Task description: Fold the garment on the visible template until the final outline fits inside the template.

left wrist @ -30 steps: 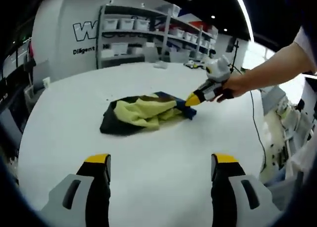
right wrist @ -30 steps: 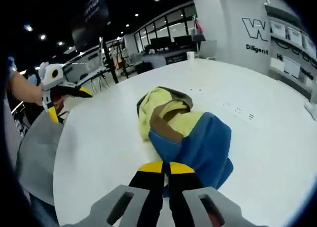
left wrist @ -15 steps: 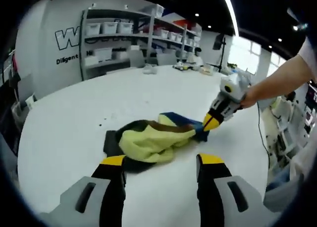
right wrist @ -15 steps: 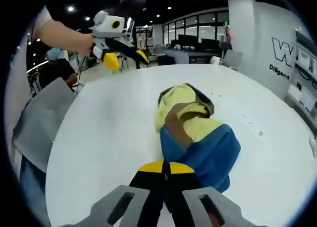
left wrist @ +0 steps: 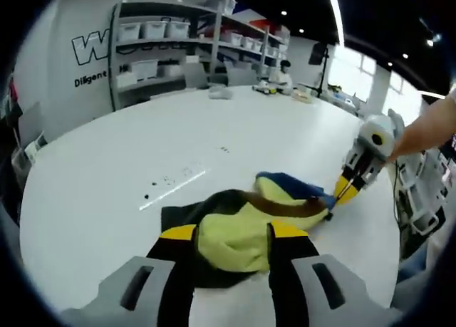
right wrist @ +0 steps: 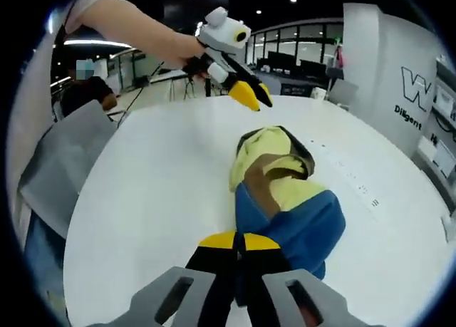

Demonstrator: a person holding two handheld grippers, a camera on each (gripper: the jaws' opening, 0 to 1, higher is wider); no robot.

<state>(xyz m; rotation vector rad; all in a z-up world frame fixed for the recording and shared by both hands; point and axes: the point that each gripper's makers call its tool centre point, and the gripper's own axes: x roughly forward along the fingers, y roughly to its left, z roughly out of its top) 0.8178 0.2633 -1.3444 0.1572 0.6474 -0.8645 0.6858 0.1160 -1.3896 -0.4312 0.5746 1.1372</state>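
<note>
A crumpled garment of yellow, black, brown and blue cloth lies on the white table. My left gripper is open, its jaws standing either side of the yellow part, close above it. In the right gripper view the garment stretches away from me, and my right gripper is shut on its blue end. The right gripper also shows in the left gripper view, pinching the blue edge. The left gripper hangs above the garment's far end, held by a hand. Faint marks lie on the table beside the garment.
Shelves with white bins stand behind the table. A person sits beyond the table's left edge, with grey cloth near that edge. The table's rim runs close behind the right gripper.
My left gripper has come down and forward to the garment, so its jaws now flank the yellow cloth. The right gripper stays shut on the blue end.
</note>
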